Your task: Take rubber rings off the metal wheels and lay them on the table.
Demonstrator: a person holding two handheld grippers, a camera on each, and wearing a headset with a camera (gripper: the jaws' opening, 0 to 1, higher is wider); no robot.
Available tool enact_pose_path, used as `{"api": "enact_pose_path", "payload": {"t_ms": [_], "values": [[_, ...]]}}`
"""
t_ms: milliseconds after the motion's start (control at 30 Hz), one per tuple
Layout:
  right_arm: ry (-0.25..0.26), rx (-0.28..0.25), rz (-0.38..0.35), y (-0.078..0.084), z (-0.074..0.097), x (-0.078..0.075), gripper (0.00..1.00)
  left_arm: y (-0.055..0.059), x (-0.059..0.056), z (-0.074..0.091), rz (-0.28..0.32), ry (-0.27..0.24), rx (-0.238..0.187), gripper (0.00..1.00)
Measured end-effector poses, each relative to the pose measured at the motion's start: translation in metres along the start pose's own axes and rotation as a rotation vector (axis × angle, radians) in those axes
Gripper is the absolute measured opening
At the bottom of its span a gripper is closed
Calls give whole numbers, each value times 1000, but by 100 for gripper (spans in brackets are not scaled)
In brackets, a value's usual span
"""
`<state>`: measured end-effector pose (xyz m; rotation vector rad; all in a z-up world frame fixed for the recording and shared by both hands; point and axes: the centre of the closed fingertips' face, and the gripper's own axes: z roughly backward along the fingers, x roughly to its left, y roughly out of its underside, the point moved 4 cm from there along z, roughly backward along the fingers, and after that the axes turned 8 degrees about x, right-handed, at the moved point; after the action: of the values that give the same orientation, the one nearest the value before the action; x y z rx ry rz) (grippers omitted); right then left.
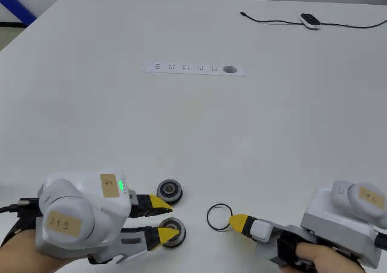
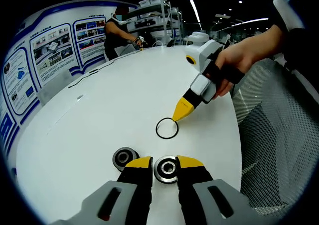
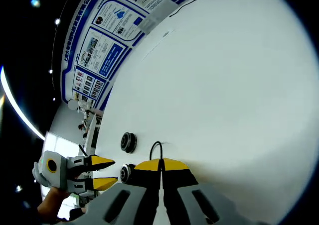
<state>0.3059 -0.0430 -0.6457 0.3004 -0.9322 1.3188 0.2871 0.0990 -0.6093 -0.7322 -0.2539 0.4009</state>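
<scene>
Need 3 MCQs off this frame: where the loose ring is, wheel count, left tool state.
1. The rubber ring is: A) on the table, at the right tool's tip B) round a wheel C) on the floor
2. Metal wheels in view: A) one B) two C) four
3. The left tool is: A) shut, empty B) open, a jaw either side of a wheel C) shut on the ring
1A: it lies flat, its rim at the shut yellow tip. 2B: far wheel and near wheel. 3B: yellow jaws flank the near wheel.
</scene>
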Motion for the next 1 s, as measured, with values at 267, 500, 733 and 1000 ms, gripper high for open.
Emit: {"api": "enact_pose_path", "payload": {"t_ms": [267,500,733,1000], "values": [[37,5,55,0,-1,-1,3,1,0,1,3,-2,2,18],[65,17,104,1,1,-2,7,1,-1,1,9,-4,-2,18],[89,4,181,-3,5,0,10,2,-3,1,6,-3,0,18],[107,-27,285,-11,9,7,13,2,-2,1,5,-2,3,17]]}}
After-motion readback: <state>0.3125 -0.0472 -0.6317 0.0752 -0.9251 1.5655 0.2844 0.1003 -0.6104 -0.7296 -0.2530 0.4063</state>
